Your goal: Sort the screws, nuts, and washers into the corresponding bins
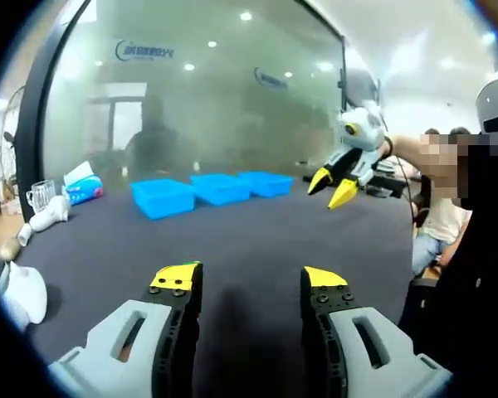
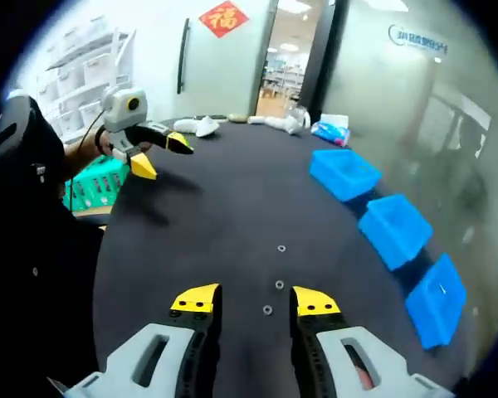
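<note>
Right gripper [image 2: 253,307] jaws spread, empty; washers [image 2: 279,284] lie between and just ahead; left gripper [image 1: 251,283] jaws spread, blue bins [image 1: 218,189] well ahead.

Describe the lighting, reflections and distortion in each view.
Left gripper view: ceiling lights and a dim figure reflect in the hazy glass wall; the blue bins look soft. Right gripper view: bright doorway, fisheye curving the table edge, a shadow under the left gripper.

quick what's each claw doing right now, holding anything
Left claw: open, holding nothing, above the dark table.
Right claw: open, holding nothing, above small washers on the table.
</note>
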The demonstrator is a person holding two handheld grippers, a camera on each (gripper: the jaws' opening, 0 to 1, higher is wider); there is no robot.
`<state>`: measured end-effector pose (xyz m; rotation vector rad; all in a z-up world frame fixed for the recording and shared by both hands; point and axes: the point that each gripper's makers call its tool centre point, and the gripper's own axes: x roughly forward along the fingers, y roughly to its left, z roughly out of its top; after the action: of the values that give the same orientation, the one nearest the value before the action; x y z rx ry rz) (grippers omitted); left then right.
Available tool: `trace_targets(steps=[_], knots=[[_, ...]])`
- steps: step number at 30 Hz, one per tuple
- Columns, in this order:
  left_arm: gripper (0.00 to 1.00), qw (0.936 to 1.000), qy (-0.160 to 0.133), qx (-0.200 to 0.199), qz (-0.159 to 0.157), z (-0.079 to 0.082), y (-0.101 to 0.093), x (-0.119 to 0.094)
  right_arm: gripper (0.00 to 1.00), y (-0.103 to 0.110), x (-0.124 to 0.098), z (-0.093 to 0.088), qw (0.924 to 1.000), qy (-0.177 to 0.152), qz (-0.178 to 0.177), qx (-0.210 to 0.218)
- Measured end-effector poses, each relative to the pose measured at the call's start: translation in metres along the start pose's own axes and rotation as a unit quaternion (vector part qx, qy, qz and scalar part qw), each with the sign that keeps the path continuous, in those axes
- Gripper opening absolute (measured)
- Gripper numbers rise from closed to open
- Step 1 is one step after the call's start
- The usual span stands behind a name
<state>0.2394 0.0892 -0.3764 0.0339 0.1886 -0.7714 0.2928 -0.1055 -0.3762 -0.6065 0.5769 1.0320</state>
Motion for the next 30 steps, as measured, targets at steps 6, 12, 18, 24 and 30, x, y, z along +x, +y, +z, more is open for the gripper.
trace_targets(steps=[6,12,18,24,30], knots=[[0.46,1.0000,-0.001,0.001,0.002,-0.001,0.000,-0.001,0.28,-0.004,0.028,0.007,0.9990,0.035,0.020,-0.022],[0.46,1.0000,0.000,0.000,0.002,-0.002,-0.001,-0.004,0.25,-0.007,0.061,0.005,0.9961,0.074,0.042,-0.024],[0.46,0.9999,0.002,0.002,0.010,-0.003,0.002,-0.005,0.23,-0.015,0.080,0.006,0.9942,0.094,0.048,-0.018],[0.46,0.9999,0.002,0.002,0.014,-0.002,0.004,-0.004,0.19,-0.018,0.090,0.012,0.9937,0.098,0.054,-0.012],[0.46,0.9999,0.001,0.000,0.014,-0.002,0.004,-0.004,0.14,-0.024,0.097,0.008,0.9930,0.105,0.053,0.008]])
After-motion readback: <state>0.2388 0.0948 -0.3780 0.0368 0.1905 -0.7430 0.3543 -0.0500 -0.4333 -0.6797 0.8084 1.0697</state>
